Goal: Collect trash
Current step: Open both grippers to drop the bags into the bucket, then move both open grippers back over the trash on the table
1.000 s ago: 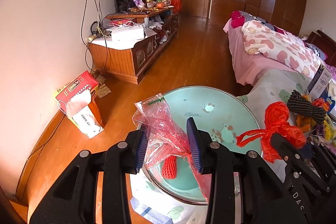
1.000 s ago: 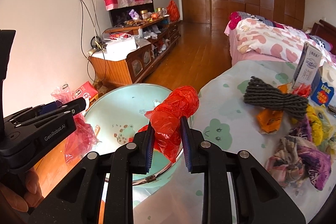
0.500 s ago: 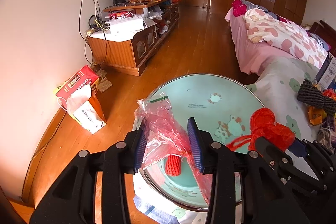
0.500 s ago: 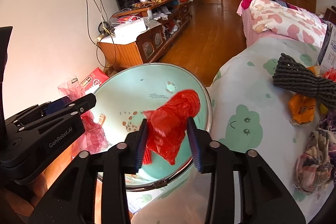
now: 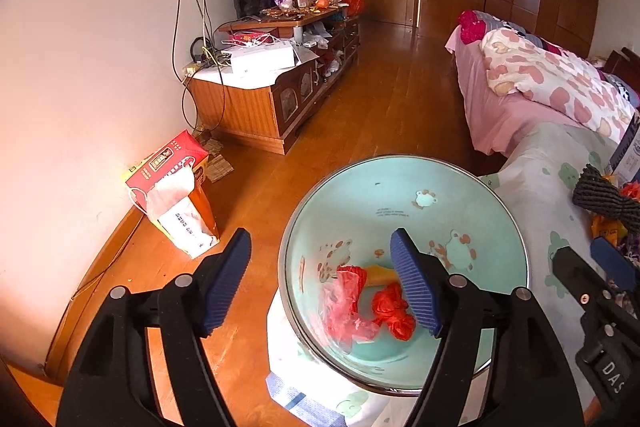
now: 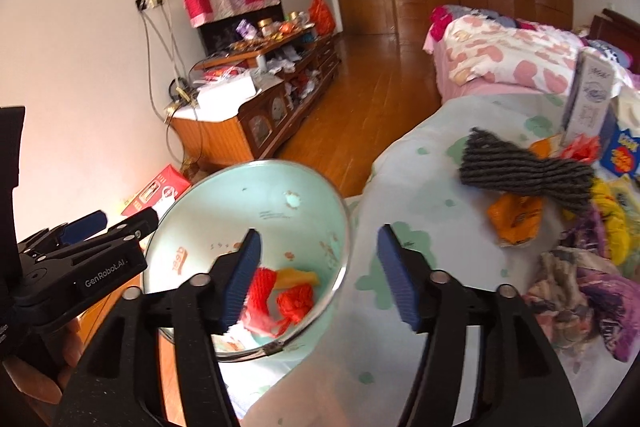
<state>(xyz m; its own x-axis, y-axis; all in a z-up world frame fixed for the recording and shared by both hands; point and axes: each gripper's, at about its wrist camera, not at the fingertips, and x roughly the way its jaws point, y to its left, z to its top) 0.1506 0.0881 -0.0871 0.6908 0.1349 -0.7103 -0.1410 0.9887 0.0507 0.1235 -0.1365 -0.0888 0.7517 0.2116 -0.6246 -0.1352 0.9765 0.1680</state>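
Note:
A mint-green enamel basin (image 5: pixel 452 187) (image 6: pixel 240 199) stands at the edge of a cloth-covered table. In it lie a pink clear plastic bag (image 5: pixel 344 311), a crumpled red bag (image 5: pixel 390 311) (image 6: pixel 294 301), red foam netting (image 6: pixel 262 285) and an orange scrap (image 6: pixel 298 277). My left gripper (image 5: pixel 324 285) is open and empty above the basin's near left rim. My right gripper (image 6: pixel 320 273) is open and empty above the basin's right rim. More litter lies on the table: an orange wrapper (image 6: pixel 516 219) and a grey knitted bundle (image 6: pixel 528 173).
A heap of coloured bags and cloth (image 6: pixel 592 291) and cartons (image 6: pixel 588 99) crowd the table's right side. A red tissue box (image 5: pixel 172 167) stands on the wooden floor by the wall. A TV cabinet (image 5: pixel 256 103) is behind, a pink bed (image 5: pixel 532 87) at right.
Both grippers have opened. The pink bag has dropped from the left gripper and the red bag from the right gripper into the basin.

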